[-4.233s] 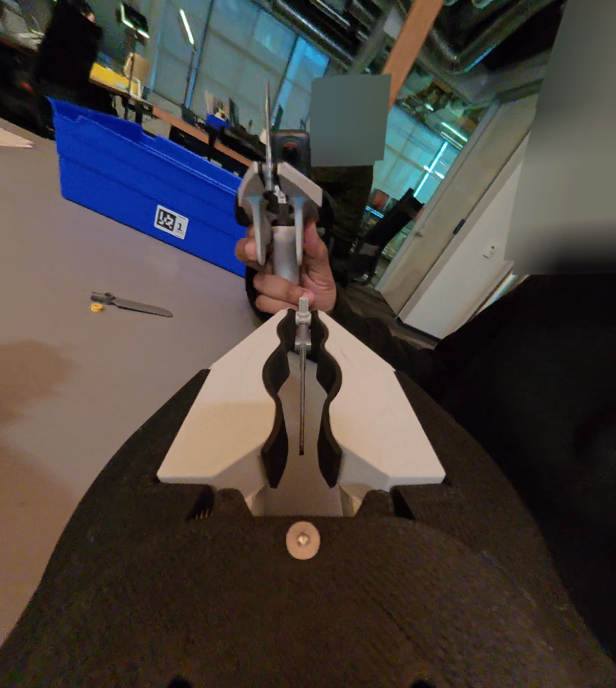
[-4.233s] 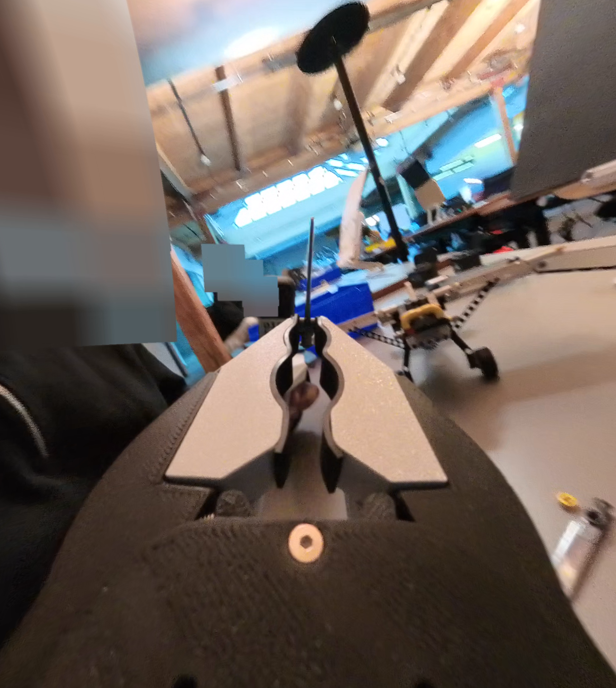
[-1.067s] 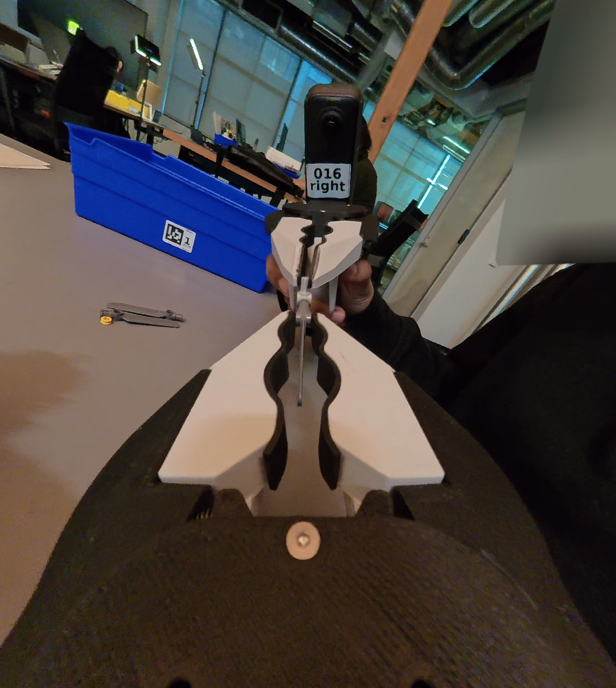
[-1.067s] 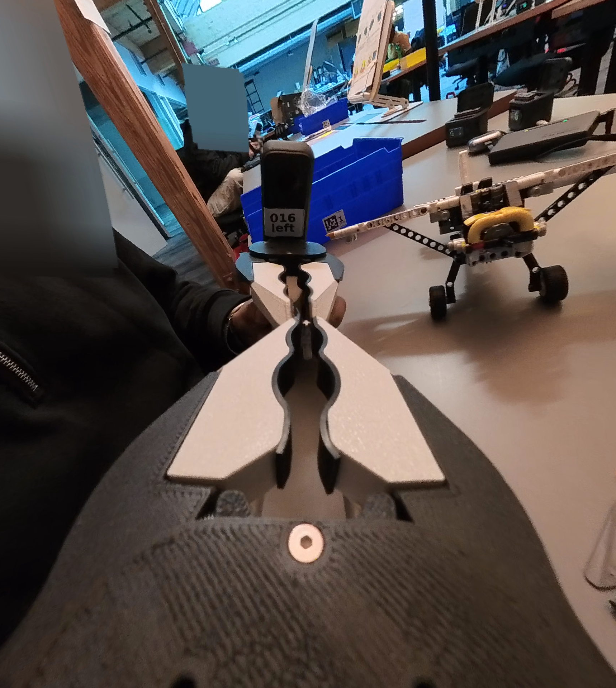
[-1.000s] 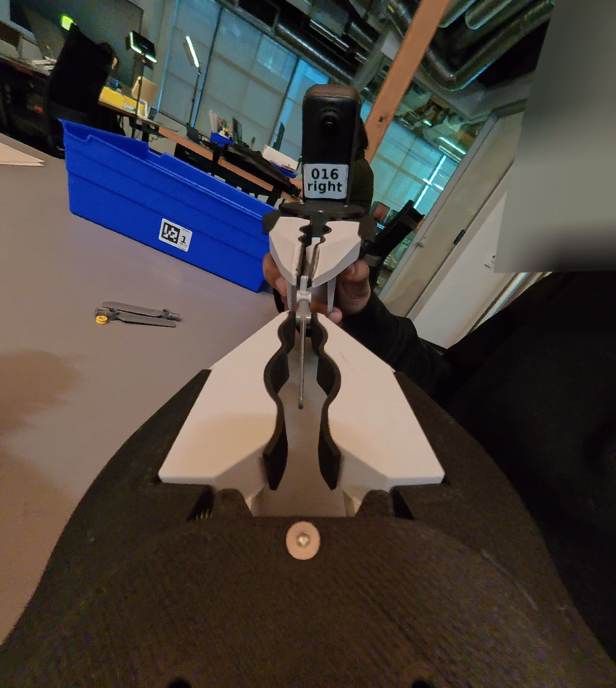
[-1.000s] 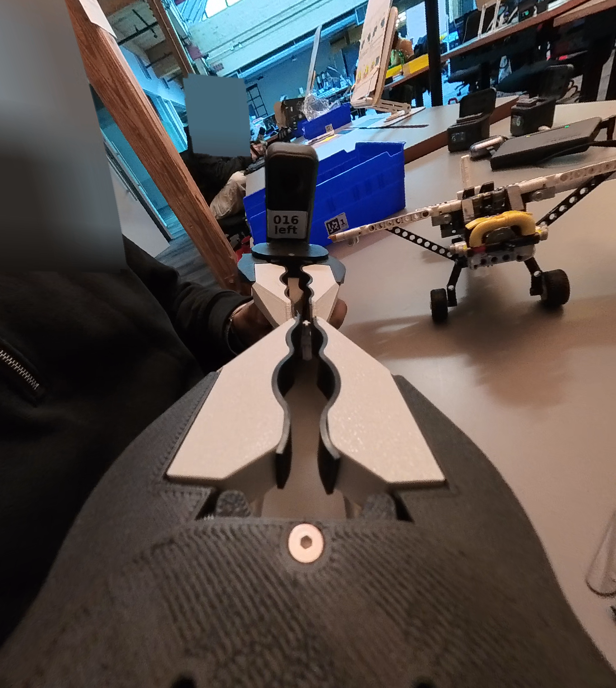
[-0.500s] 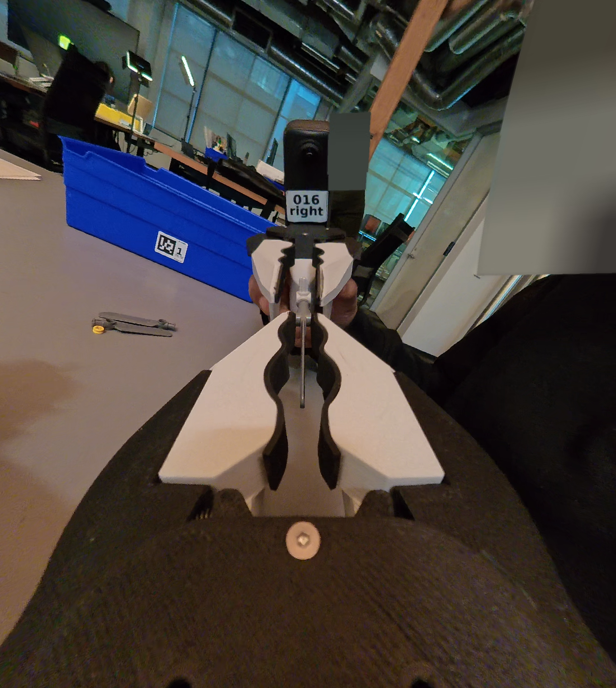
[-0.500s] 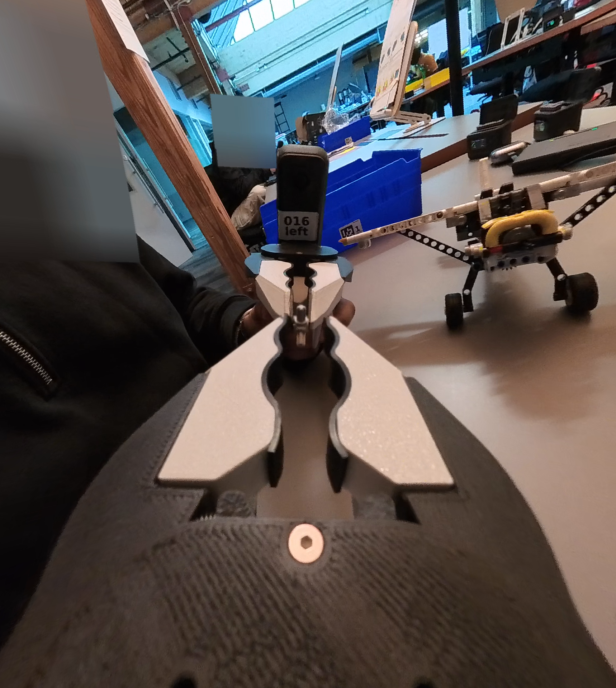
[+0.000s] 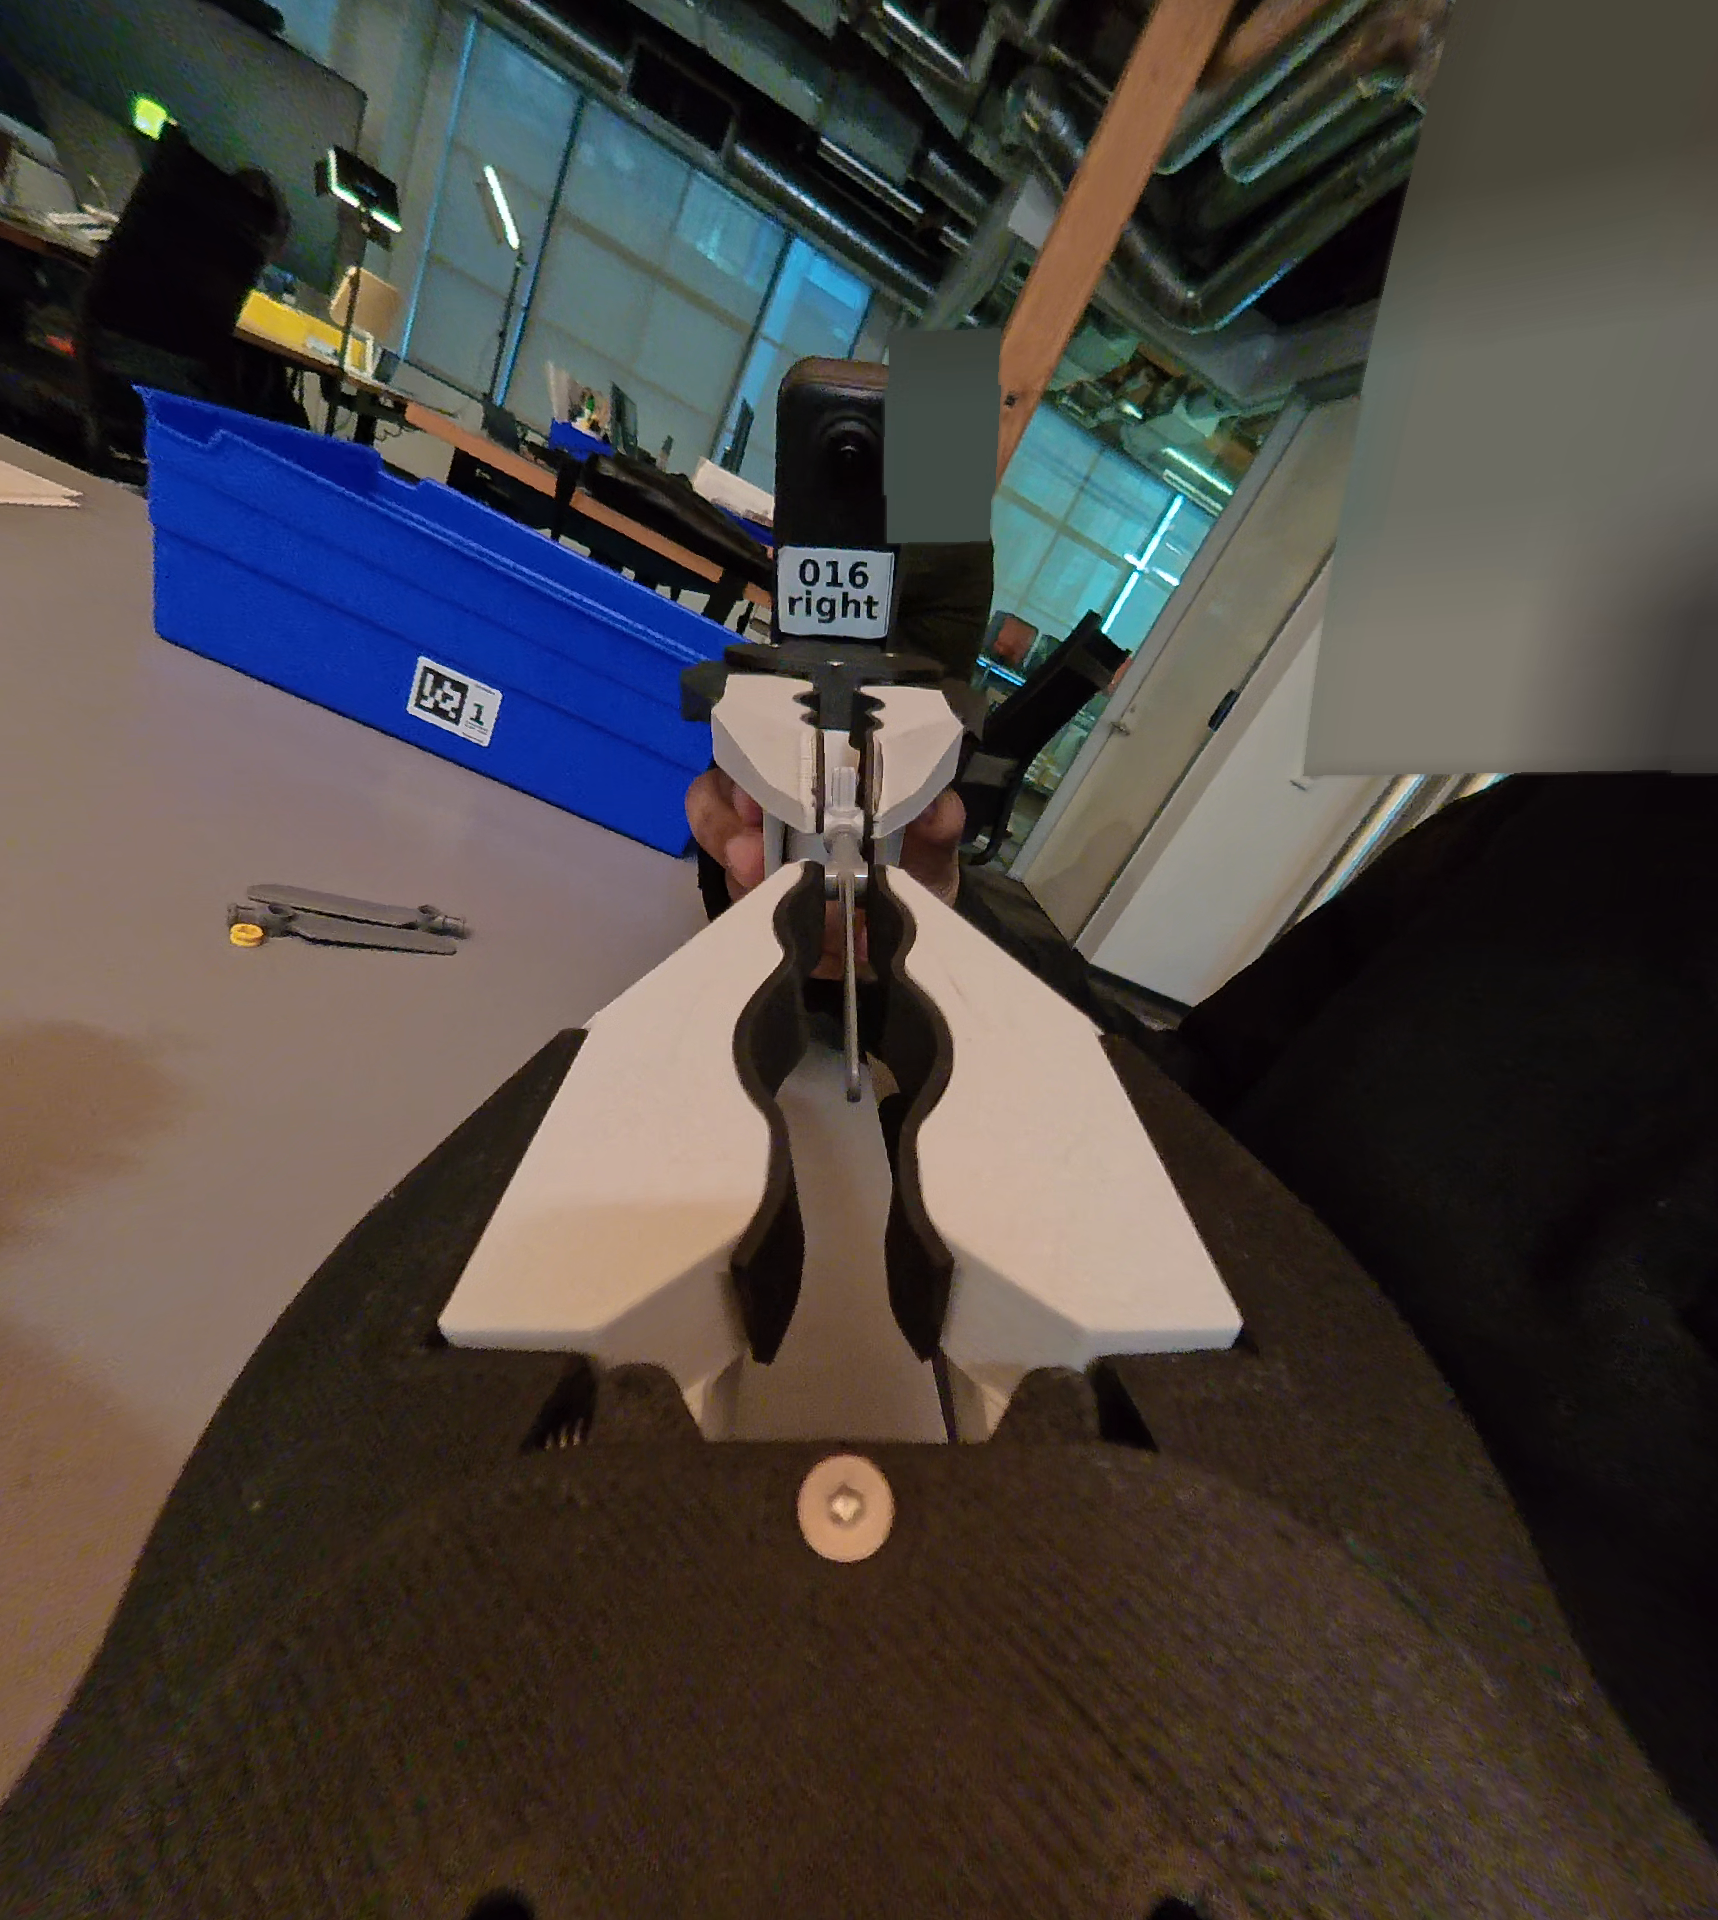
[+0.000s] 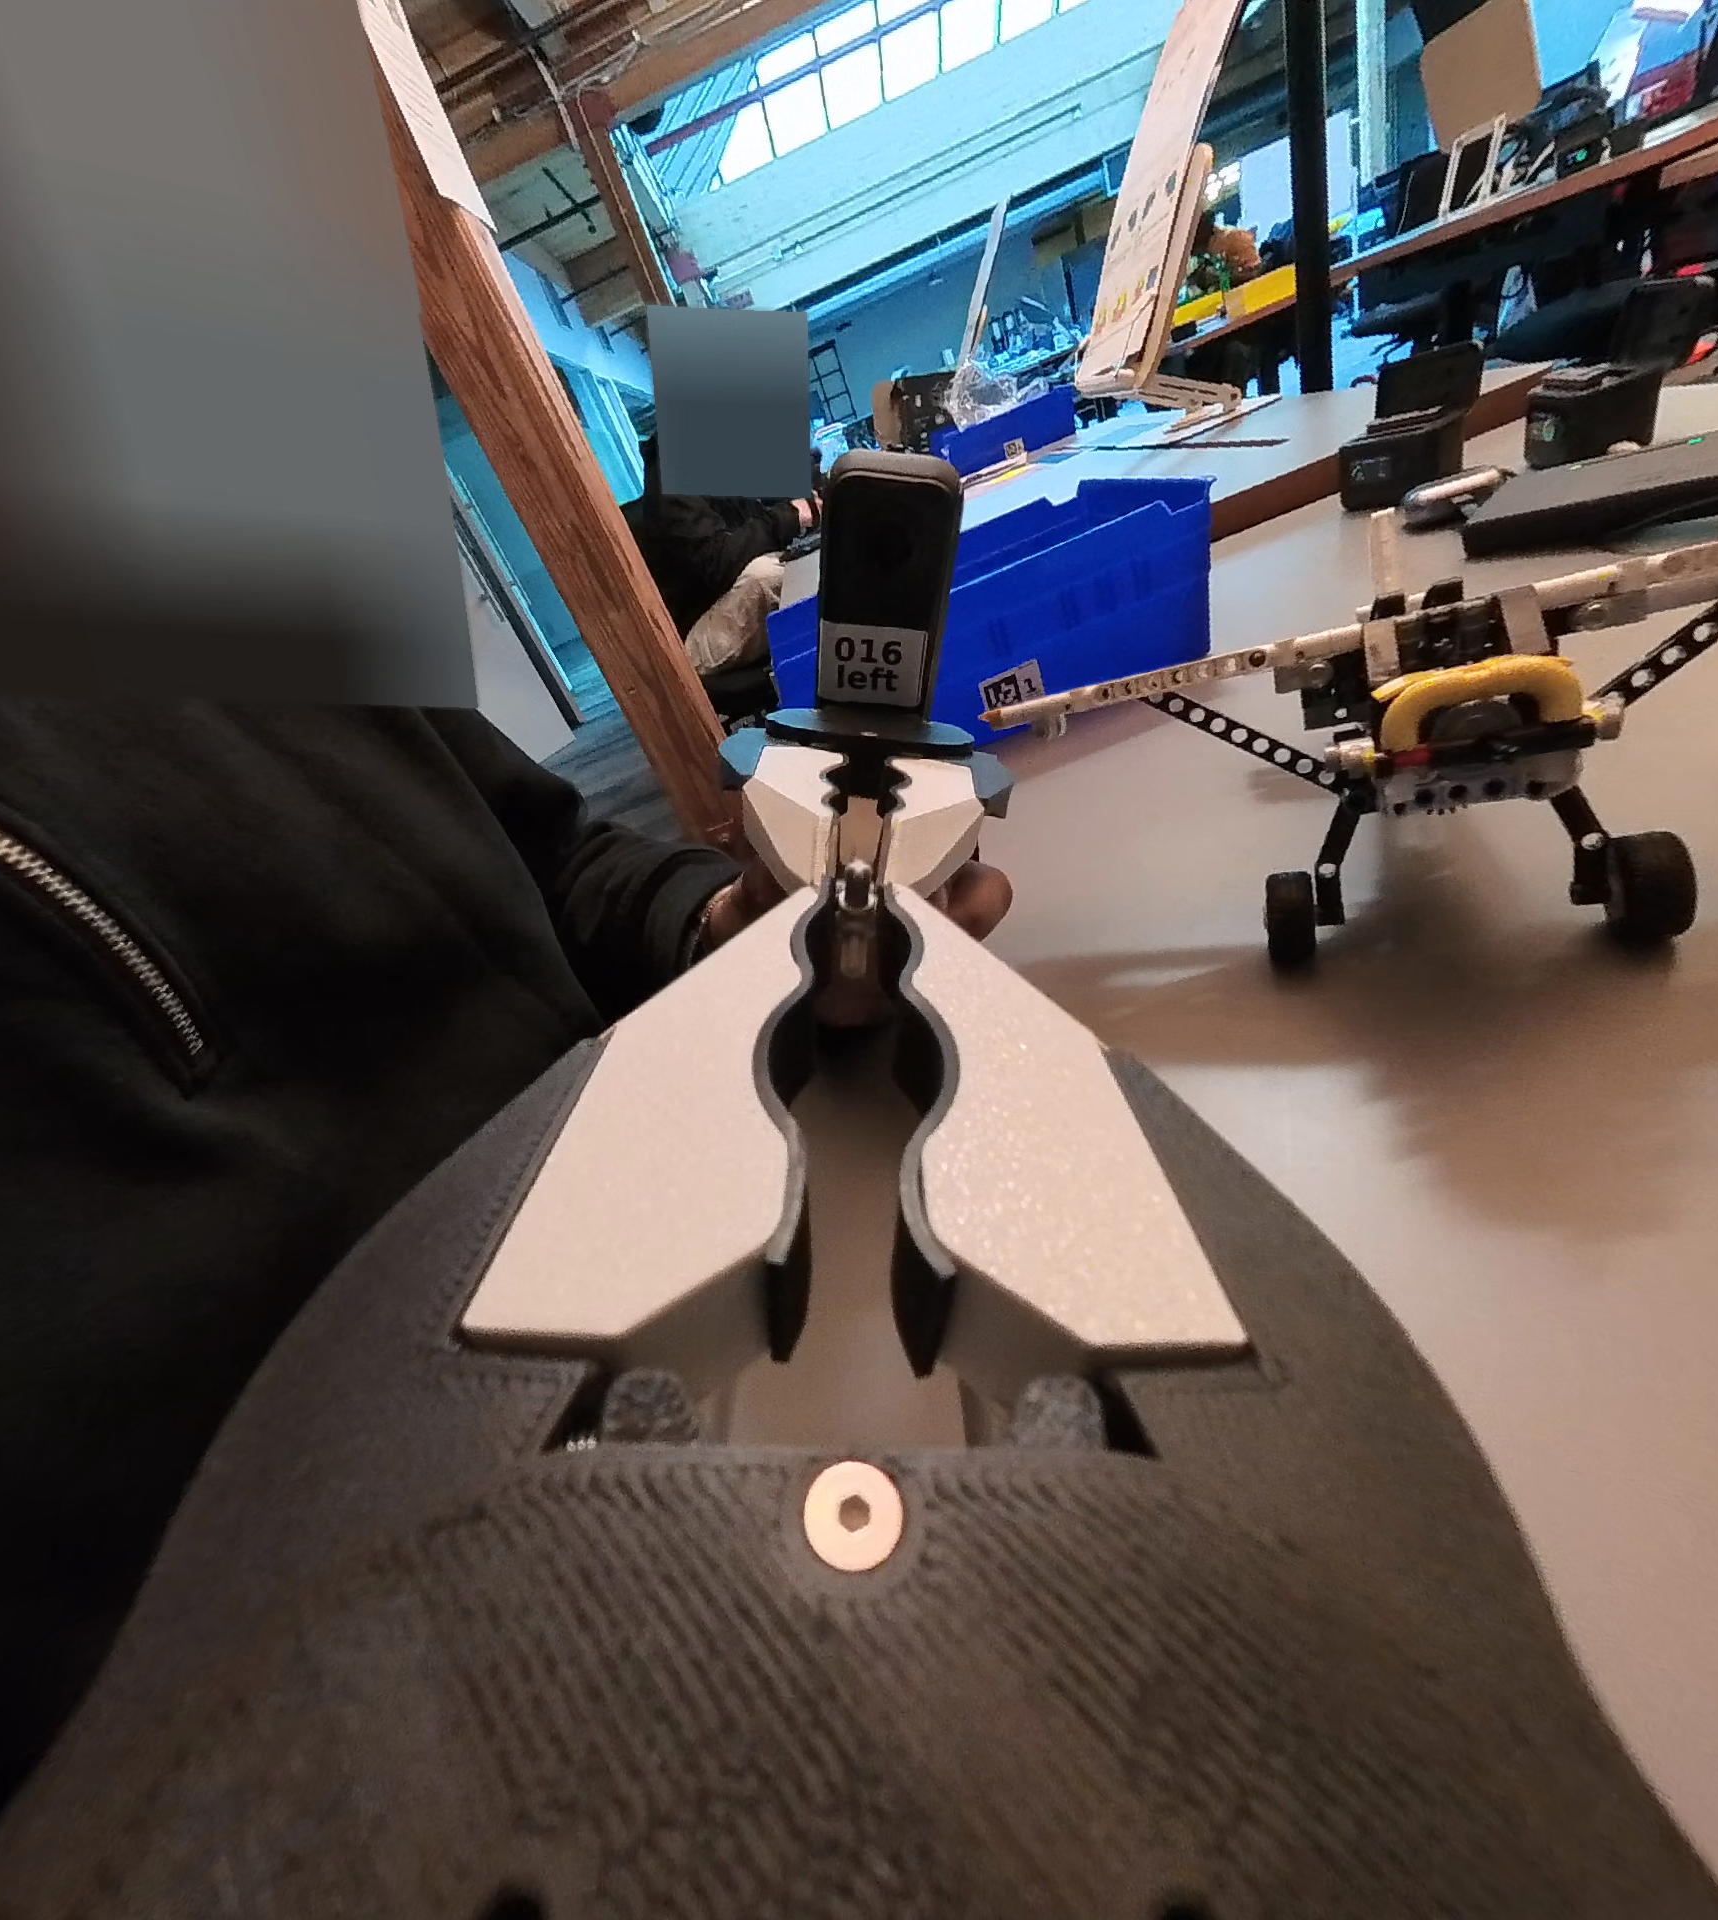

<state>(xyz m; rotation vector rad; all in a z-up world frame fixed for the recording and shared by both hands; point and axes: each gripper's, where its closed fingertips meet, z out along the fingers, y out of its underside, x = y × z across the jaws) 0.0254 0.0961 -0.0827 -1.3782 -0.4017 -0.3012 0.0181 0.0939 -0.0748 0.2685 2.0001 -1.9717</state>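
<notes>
Two claws (image 10: 853, 902) (image 10: 860, 831) tip to tip

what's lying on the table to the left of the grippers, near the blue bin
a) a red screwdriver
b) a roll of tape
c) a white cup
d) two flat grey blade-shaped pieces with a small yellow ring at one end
d: in the left wrist view two flat grey blade-shaped pieces lie side by side on the grey table in front of the blue bin, with a small yellow ring at their left end.

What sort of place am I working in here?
Likely a shared workshop or maker lab: long benches crowded with gear, a blue parts bin on the grey table, and a brick-built wheeled model, under exposed ceiling ducts.
</notes>
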